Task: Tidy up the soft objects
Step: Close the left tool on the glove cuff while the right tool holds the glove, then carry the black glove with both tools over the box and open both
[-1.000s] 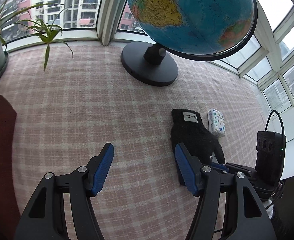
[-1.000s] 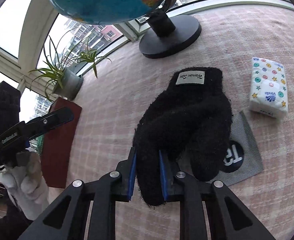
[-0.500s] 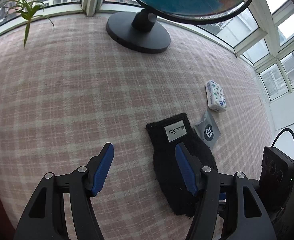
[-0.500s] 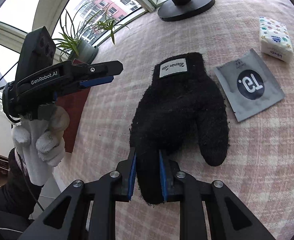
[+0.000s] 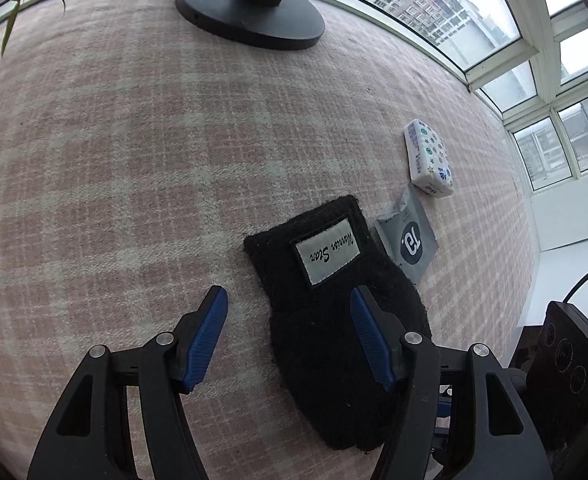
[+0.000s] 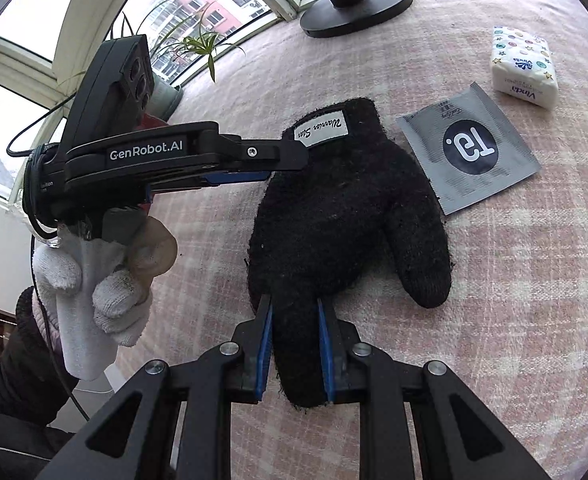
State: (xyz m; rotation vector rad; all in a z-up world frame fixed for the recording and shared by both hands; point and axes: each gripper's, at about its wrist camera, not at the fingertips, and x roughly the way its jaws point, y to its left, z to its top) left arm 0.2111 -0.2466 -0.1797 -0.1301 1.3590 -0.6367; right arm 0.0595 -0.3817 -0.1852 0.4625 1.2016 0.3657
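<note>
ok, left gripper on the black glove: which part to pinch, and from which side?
Take the cuff end of the black glove, by the white label. It lies flat with its fingertip end already clamped in the right gripper, so the cuff is the free end. Bring the open left gripper down from above, pads across the cuff's width, clear of the grey sachet beside it.

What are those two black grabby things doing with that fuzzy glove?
A person holds a grabbing tool in each hand. The right tool is pinching a finger of the fuzzy black knitted glove, which lies flat on the pink checked cloth. The left tool is wide open, hanging over the glove's cuff end. A grey foil sachet and a spotted white tissue pack lie beside the glove.
</note>
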